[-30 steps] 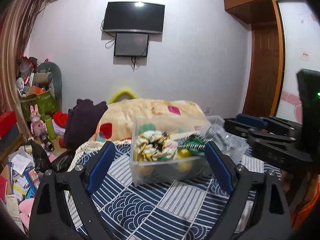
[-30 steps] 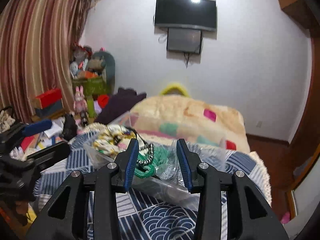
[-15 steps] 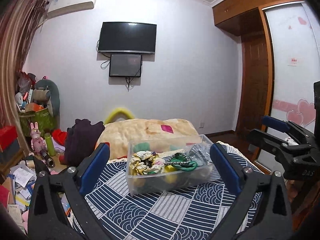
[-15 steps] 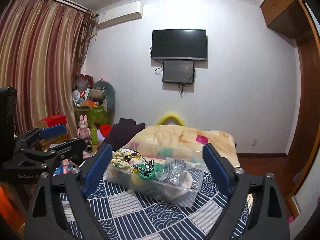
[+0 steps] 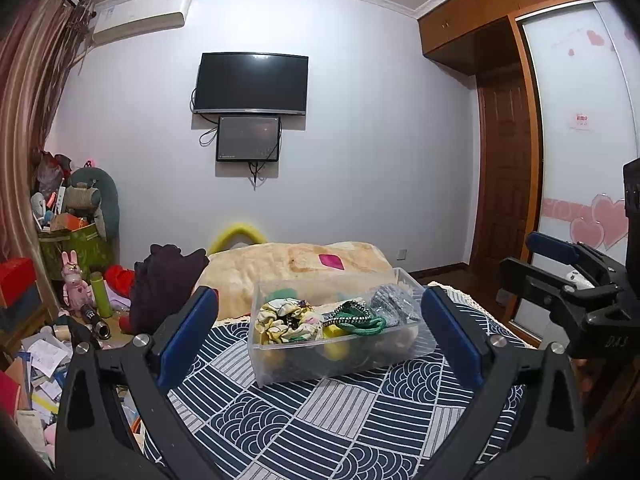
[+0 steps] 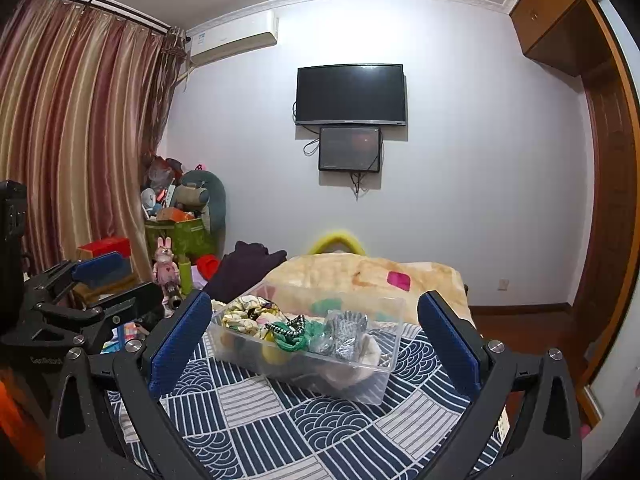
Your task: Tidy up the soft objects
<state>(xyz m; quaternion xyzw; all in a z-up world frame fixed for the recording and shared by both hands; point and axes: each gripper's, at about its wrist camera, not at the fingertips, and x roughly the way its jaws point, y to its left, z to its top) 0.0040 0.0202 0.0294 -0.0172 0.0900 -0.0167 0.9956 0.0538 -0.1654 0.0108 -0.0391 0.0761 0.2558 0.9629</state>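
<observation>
A clear plastic box [image 5: 320, 364] stands on the blue patterned cloth [image 5: 312, 420]. It holds soft items: a yellow floral scrunchie [image 5: 286, 318], a green braided band [image 5: 356, 320] and a grey mesh piece [image 5: 390, 308]. The box also shows in the right wrist view [image 6: 352, 384]. My left gripper [image 5: 318, 336] is open and empty, back from the box. My right gripper [image 6: 314, 340] is open and empty too, and it shows at the right edge of the left wrist view [image 5: 560, 280].
A beige blanket [image 5: 296, 268] and a dark garment [image 5: 164, 280] lie behind the box. Toys, papers and a green bin [image 5: 76, 248] clutter the floor at the left. A wooden door [image 5: 508, 184] and wardrobe stand at the right.
Both grippers have pulled back and up from the box. The right gripper has opened from a narrow gap over the box to wide open. The grey mesh piece now lies in the box.
</observation>
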